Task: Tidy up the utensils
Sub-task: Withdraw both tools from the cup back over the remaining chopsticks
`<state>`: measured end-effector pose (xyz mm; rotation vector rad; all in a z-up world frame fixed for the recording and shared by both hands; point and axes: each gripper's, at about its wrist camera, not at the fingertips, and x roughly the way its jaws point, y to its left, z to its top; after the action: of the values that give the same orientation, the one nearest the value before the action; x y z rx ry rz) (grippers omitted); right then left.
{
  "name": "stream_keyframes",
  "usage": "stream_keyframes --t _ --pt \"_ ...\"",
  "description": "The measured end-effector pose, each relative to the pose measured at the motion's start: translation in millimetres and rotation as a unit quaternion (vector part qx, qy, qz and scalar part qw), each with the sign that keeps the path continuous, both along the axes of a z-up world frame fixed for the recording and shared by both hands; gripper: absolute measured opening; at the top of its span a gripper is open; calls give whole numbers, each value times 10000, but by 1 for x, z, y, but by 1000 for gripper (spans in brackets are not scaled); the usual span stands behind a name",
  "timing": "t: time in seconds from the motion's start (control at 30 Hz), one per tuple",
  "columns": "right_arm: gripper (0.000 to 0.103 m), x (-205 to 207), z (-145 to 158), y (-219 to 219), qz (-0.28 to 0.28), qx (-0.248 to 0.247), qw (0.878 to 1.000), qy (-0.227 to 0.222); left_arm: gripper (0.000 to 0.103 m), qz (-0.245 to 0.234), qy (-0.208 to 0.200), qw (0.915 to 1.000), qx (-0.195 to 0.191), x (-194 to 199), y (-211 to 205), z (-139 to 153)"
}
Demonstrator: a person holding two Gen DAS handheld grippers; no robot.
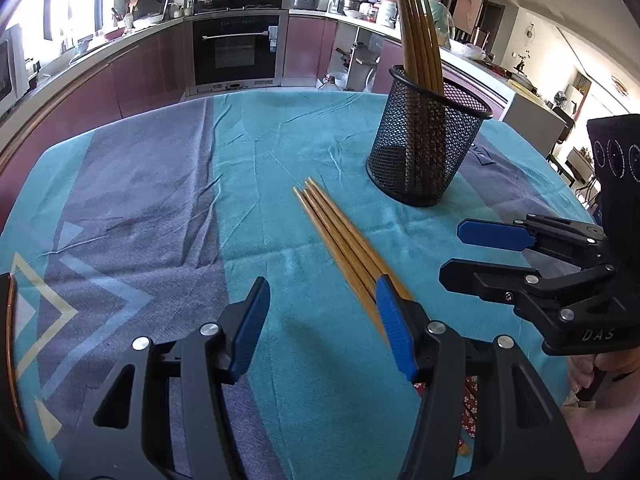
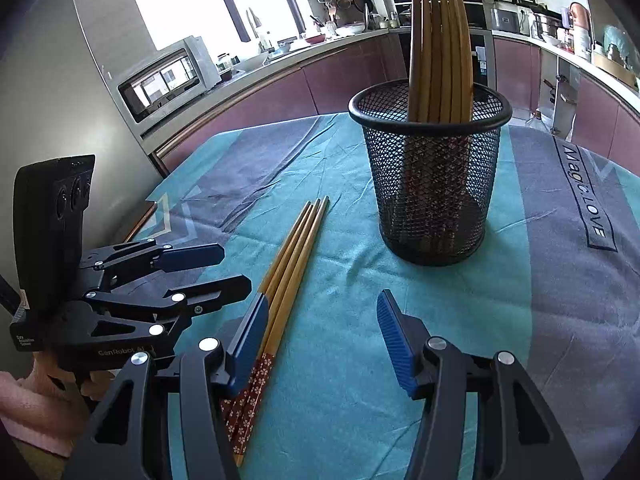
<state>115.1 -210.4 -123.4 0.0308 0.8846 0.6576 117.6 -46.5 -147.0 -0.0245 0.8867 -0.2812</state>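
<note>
Several loose wooden chopsticks (image 1: 340,236) (image 2: 296,260) with red flowered handles lie side by side on the cloth, tips pointing away. Behind them to the right stands a black mesh cup (image 1: 424,152) (image 2: 432,184) with several more chopsticks (image 1: 420,40) (image 2: 440,40) upright in it. My left gripper (image 1: 322,320) (image 2: 236,270) hovers open just left of the loose bundle, whose near end runs behind its right finger. My right gripper (image 2: 320,328) (image 1: 456,252) is open just right of the bundle, which passes under its left finger. Nothing lies between either pair of pads.
A teal and grey cloth (image 1: 160,208) (image 2: 560,280) covers the table, whose copper-edged rim (image 1: 10,340) shows at the left. A person's hand (image 1: 580,372) and pink sleeve (image 2: 24,400) hold the grippers. Kitchen counters, an oven (image 1: 236,52) and a microwave (image 2: 168,76) stand beyond.
</note>
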Motion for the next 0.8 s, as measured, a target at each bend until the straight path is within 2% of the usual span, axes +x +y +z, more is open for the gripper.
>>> stream_keyframes --t 0.63,0.8 --pt "54 0 -7 0 8 9 10000 70 54 -113 49 9993 359 -1 -12 -10" --pt "54 1 -8 4 30 -65 10000 52 54 -141 54 9993 349 -1 -12 -12"
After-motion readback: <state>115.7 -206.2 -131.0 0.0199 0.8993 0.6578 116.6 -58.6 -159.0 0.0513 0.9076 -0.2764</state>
